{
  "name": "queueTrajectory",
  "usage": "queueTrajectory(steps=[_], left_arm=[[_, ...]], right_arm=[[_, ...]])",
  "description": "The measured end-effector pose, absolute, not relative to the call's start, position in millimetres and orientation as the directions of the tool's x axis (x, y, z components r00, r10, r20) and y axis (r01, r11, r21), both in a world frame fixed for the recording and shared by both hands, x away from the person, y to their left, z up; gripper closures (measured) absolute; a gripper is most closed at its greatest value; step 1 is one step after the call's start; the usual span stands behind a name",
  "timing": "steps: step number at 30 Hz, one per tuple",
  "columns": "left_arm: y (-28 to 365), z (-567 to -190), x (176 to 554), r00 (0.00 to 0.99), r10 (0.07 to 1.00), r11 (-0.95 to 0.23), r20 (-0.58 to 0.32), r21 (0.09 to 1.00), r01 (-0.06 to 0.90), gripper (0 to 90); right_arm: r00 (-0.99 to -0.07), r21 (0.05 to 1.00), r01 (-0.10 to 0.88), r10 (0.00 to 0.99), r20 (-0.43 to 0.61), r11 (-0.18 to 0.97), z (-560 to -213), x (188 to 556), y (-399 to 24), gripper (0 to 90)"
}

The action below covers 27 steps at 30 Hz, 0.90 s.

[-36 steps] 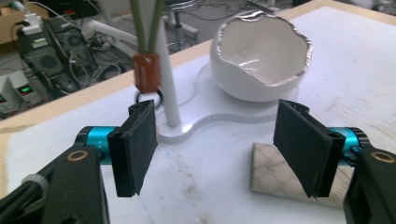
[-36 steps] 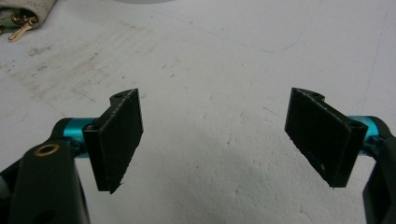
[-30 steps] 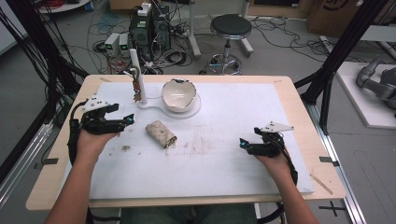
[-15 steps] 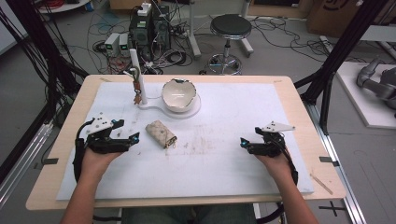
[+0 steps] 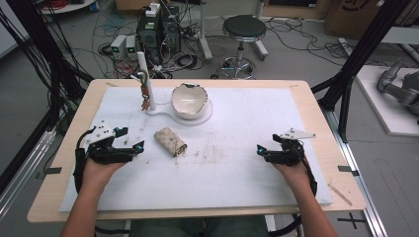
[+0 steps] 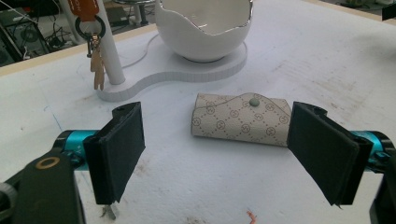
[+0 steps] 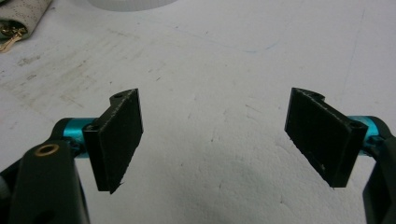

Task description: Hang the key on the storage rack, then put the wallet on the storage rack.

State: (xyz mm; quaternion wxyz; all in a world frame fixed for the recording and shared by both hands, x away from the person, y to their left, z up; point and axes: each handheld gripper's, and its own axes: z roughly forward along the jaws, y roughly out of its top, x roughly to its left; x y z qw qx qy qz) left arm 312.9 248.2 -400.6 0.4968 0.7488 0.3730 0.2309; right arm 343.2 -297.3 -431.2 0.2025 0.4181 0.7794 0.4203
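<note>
A beige patterned key pouch point(image 5: 170, 140) lies on the white mat near the middle; in the left gripper view the pouch point(image 6: 241, 119) rests just beyond the jaws, snap button up. My left gripper point(image 5: 134, 146) sits to the pouch's left, open and empty, pointing at it. The left gripper point(image 6: 217, 158) has its jaws wide apart. My right gripper point(image 5: 260, 150) rests on the mat at the right, open with nothing between its jaws. Bare mat lies between the jaws of the right gripper point(image 7: 212, 140). The pouch's end point(image 7: 21, 16) with a brass clasp peeks in at top left.
A white stand point(image 5: 170, 112) at the back holds an eggshell-shaped bowl point(image 5: 188, 98) and a post point(image 5: 146, 81) with keys on an orange tag point(image 6: 88, 9). The mat point(image 5: 222, 182) has brown stains near its middle. Wooden table edges point(image 5: 341, 168) surround it.
My left gripper has moved toward the near side and to the right, ending close beside the pouch. The right gripper has stayed put.
</note>
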Motion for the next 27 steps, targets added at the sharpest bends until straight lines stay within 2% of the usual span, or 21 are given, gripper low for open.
queueTrajectory(steps=[15, 27], left_arm=[[260.2, -406.7, 306.4, 0.626, 0.78, -0.256, -0.015, 0.904, 0.341, 19.0], [278.7, -407.7, 288.7, 0.611, 0.791, -0.243, -0.022, 0.906, 0.347, 19.1]], right_arm=[[-0.558, 0.831, 0.479, 0.829, 0.039, 0.283, -428.7, 346.0, -295.5, 19.5], [-0.605, 0.841, 0.449, 0.795, 0.036, 0.303, -423.8, 350.8, -265.1, 19.5]])
